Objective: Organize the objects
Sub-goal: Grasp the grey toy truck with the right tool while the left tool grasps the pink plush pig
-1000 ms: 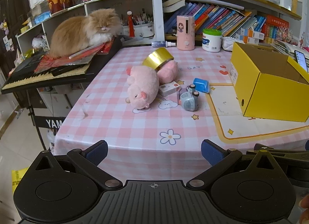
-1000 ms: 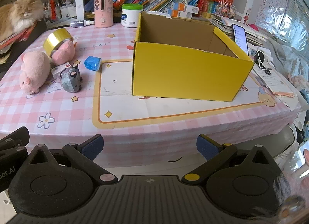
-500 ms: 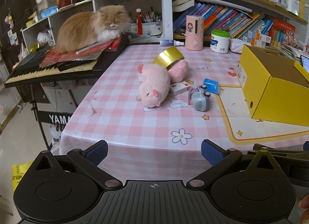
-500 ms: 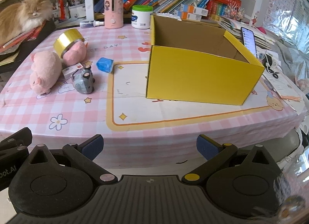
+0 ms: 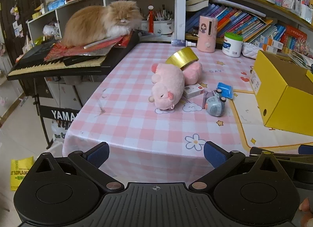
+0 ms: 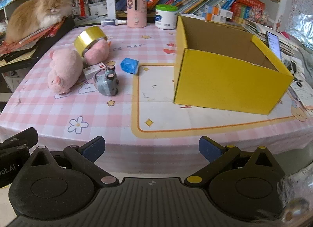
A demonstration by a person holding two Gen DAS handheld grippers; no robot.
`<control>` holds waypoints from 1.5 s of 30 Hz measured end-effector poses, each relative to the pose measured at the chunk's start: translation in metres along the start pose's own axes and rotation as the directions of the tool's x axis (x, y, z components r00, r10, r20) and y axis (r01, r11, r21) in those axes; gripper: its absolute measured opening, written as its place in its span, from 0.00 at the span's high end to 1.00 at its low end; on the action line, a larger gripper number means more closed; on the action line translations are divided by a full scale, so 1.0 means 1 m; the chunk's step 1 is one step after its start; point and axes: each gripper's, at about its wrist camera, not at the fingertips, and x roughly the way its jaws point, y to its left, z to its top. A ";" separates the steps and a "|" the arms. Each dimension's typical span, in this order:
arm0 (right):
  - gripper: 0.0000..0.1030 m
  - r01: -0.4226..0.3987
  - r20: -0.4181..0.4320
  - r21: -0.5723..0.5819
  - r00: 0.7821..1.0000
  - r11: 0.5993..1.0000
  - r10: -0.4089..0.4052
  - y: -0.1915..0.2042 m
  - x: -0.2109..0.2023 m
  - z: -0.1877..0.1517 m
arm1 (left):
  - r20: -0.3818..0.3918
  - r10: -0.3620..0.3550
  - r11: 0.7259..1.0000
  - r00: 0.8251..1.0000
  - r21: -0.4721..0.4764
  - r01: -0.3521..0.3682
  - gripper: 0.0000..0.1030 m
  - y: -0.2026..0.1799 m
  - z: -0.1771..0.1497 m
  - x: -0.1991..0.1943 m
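Observation:
An open yellow cardboard box point(image 6: 230, 76) point(image 5: 283, 92) stands on the right of the pink checked table point(image 6: 49, 113), and what shows of its inside is bare. Left of it lie a pink plush pig point(image 6: 63, 70) point(image 5: 169, 87), a second pink plush point(image 6: 97, 52) with a gold tape roll point(image 6: 90, 38) point(image 5: 183, 57) leaning on it, a small white carton point(image 6: 93, 69), a grey toy car point(image 6: 107, 83) point(image 5: 215, 103) and a blue packet point(image 6: 129, 65) point(image 5: 225, 90). My left gripper point(image 5: 155, 153) and right gripper point(image 6: 151, 148) are open and empty, before the table's front edge.
An orange cat point(image 5: 101, 22) lies on papers on a keyboard point(image 5: 58, 62) at the table's left. A pink dispenser point(image 6: 136, 9), a white jar point(image 6: 166, 16) and a small bottle point(image 6: 112, 22) stand at the back below bookshelves. A phone point(image 6: 273, 44) lies right of the box.
Both grippers have moved toward the table and to the left, so the objects and box appear further right in the views. Nothing on the table has moved.

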 end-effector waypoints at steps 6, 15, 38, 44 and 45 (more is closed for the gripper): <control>0.04 -0.059 -0.005 -0.017 0.998 0.998 0.058 0.004 0.015 0.011 | 0.001 0.023 1.000 1.000 -0.019 -0.022 0.00 0.004 0.007 0.011; 0.26 -0.179 -0.014 -0.077 0.984 0.981 0.179 0.017 0.039 0.030 | -0.005 0.046 0.997 0.999 -0.067 -0.046 0.00 0.009 0.023 0.033; 0.41 -0.309 -0.092 -0.206 0.951 0.928 0.296 0.046 0.134 0.095 | -0.009 0.036 0.986 0.999 -0.164 -0.037 0.00 0.011 0.079 0.103; 0.52 -0.340 -0.122 -0.244 0.940 0.908 0.319 0.052 0.151 0.103 | -0.017 0.030 0.992 0.999 -0.122 -0.032 0.00 0.002 0.095 0.126; 0.52 -0.345 -0.126 -0.246 0.938 0.906 0.323 0.052 0.152 0.104 | -0.027 0.030 0.994 0.999 -0.107 -0.032 0.00 -0.001 0.097 0.132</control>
